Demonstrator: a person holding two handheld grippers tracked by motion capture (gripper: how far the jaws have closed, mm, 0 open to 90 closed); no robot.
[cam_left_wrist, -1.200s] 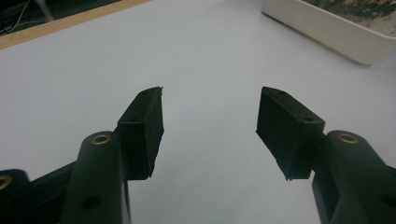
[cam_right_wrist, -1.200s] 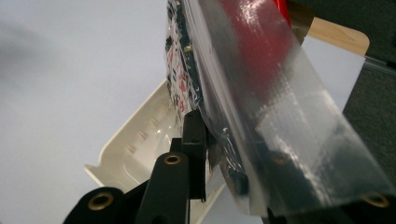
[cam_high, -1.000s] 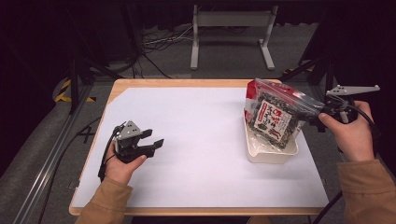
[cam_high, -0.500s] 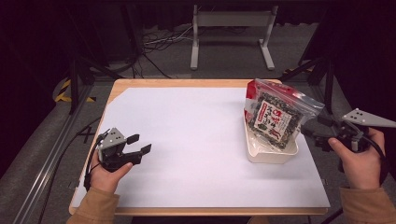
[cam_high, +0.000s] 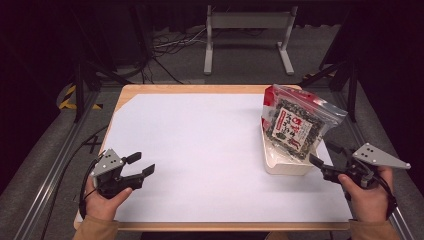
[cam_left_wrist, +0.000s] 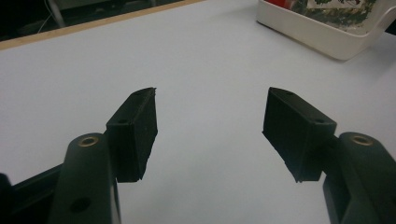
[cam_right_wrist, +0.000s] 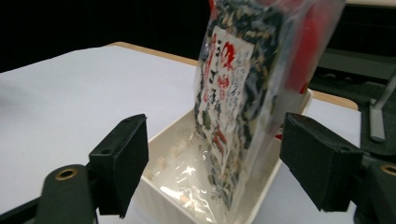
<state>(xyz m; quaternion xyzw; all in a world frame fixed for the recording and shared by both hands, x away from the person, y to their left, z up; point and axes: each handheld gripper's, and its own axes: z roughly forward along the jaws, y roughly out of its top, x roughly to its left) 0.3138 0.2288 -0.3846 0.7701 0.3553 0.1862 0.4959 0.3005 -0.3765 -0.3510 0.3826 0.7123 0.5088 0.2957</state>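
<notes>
Clear seaweed bag (cam_high: 296, 125), red-topped, upright in white tray (cam_high: 280, 165)

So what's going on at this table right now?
A person holds a two-jaw gripper in each hand over a white-covered table. A clear plastic bag of dark seaweed with a red and white label stands tilted in a shallow white plastic tray at the right side. The right gripper sits near the tray with its jaws open and holds nothing. The left gripper is open at the near left.
</notes>
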